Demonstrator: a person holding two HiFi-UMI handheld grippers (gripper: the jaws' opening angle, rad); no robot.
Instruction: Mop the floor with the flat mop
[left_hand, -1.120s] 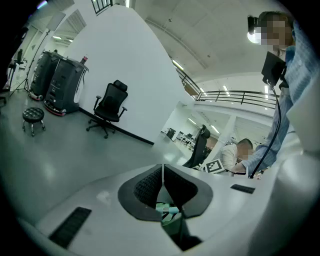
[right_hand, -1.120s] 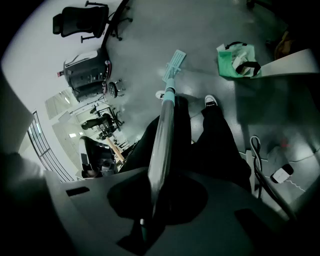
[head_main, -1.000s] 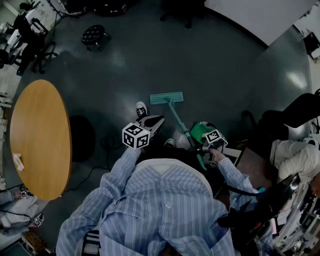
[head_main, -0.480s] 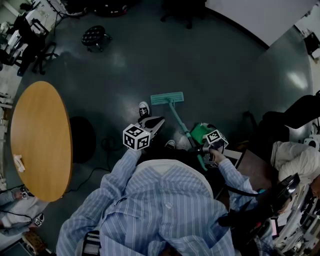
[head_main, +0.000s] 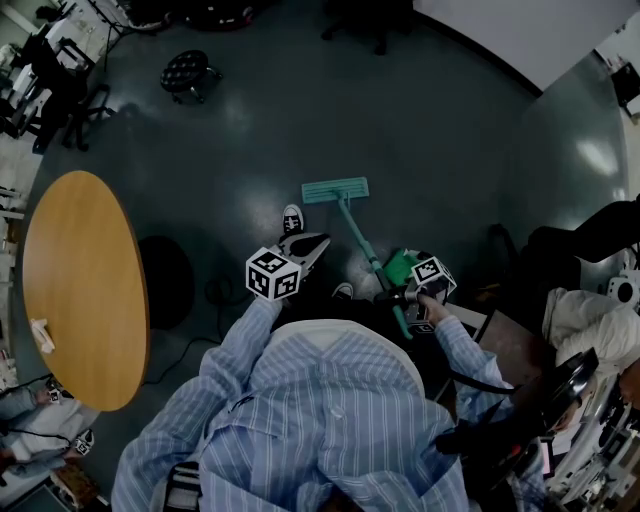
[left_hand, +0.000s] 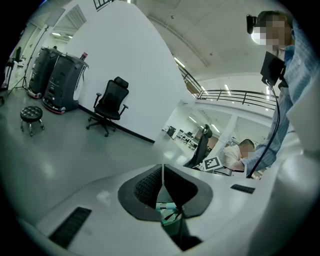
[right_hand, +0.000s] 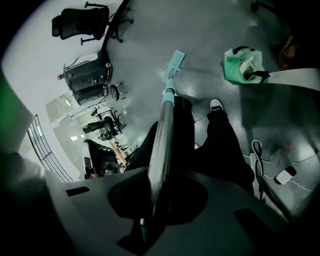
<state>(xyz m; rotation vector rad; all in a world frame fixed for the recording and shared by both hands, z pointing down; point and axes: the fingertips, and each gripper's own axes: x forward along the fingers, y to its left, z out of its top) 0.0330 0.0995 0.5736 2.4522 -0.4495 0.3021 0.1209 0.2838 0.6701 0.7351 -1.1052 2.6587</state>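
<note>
The flat mop has a teal head (head_main: 335, 190) lying flat on the dark floor ahead of the person's feet. Its handle (head_main: 362, 248) slants back to my right gripper (head_main: 400, 297), which is shut on it. In the right gripper view the silvery handle (right_hand: 164, 130) runs from between the jaws of my right gripper (right_hand: 154, 195) out to the mop head (right_hand: 173, 65). My left gripper (head_main: 320, 239) hovers left of the handle, apart from it, shut with nothing held. In the left gripper view my left gripper (left_hand: 162, 182) has its dark pads pressed together.
A round wooden table (head_main: 80, 290) stands at the left. A black stool (head_main: 185, 68) and office chairs are at the far side. A green bag (head_main: 403, 264) lies beside the handle. The person's shoes (head_main: 292, 218) stand near the mop. Cables lie on the floor (right_hand: 257, 150).
The mop head has slid slightly farther from the feet. The right gripper keeps hold of the handle. The left gripper has barely moved.
</note>
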